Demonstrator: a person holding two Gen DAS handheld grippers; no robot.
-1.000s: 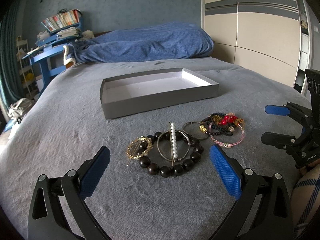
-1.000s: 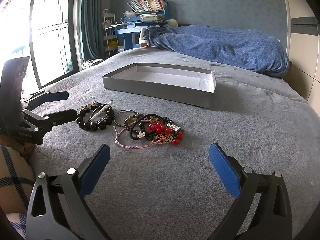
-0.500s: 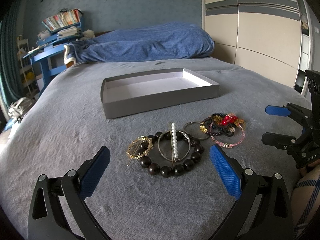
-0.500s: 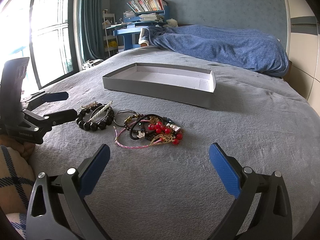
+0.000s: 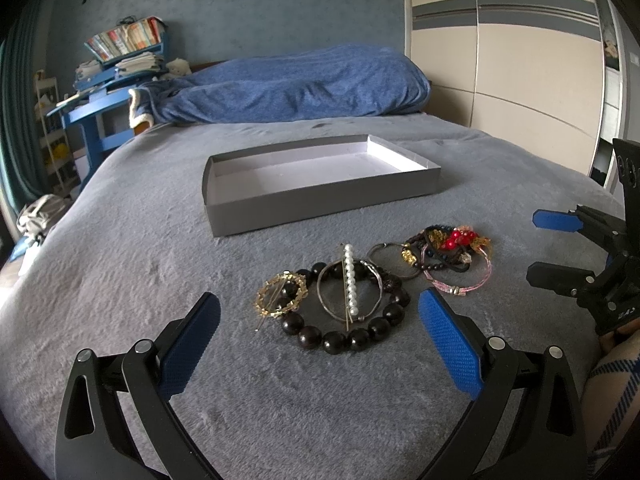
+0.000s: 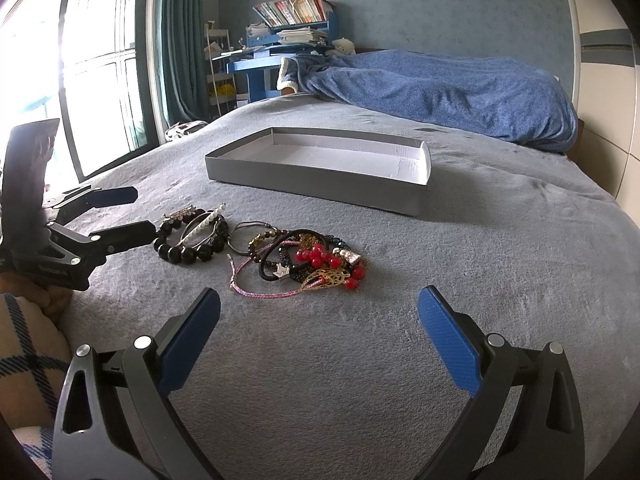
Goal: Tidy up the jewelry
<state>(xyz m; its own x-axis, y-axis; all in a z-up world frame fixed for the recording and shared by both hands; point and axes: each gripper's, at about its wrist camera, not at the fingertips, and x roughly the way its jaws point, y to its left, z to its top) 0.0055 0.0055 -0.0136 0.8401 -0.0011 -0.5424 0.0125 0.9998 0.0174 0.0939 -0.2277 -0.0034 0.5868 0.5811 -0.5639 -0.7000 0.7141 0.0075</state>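
Note:
A heap of jewelry lies on the grey bed cover. A black bead bracelet (image 5: 344,336) rings a pearl hair pin (image 5: 350,280), with a gold round brooch (image 5: 280,295) on its left. To the right lies a tangle with red beads (image 5: 454,240) and a pink cord bracelet (image 5: 460,286). Behind them stands a shallow grey box (image 5: 320,204), white inside and with nothing in it. My left gripper (image 5: 320,340) is open just short of the bead bracelet. My right gripper (image 6: 320,340) is open in front of the red bead tangle (image 6: 320,258). Each gripper shows in the other's view: right gripper (image 5: 540,248), left gripper (image 6: 142,214).
A blue quilt (image 5: 292,84) is bunched at the head of the bed. A blue desk with books (image 6: 280,40) and a window (image 6: 80,72) lie to the left, a wardrobe (image 5: 500,60) to the right. A checked sleeve (image 6: 28,340) shows at the edge.
The left gripper has crept slightly nearer the bead bracelet. The right gripper and the jewelry have stayed put.

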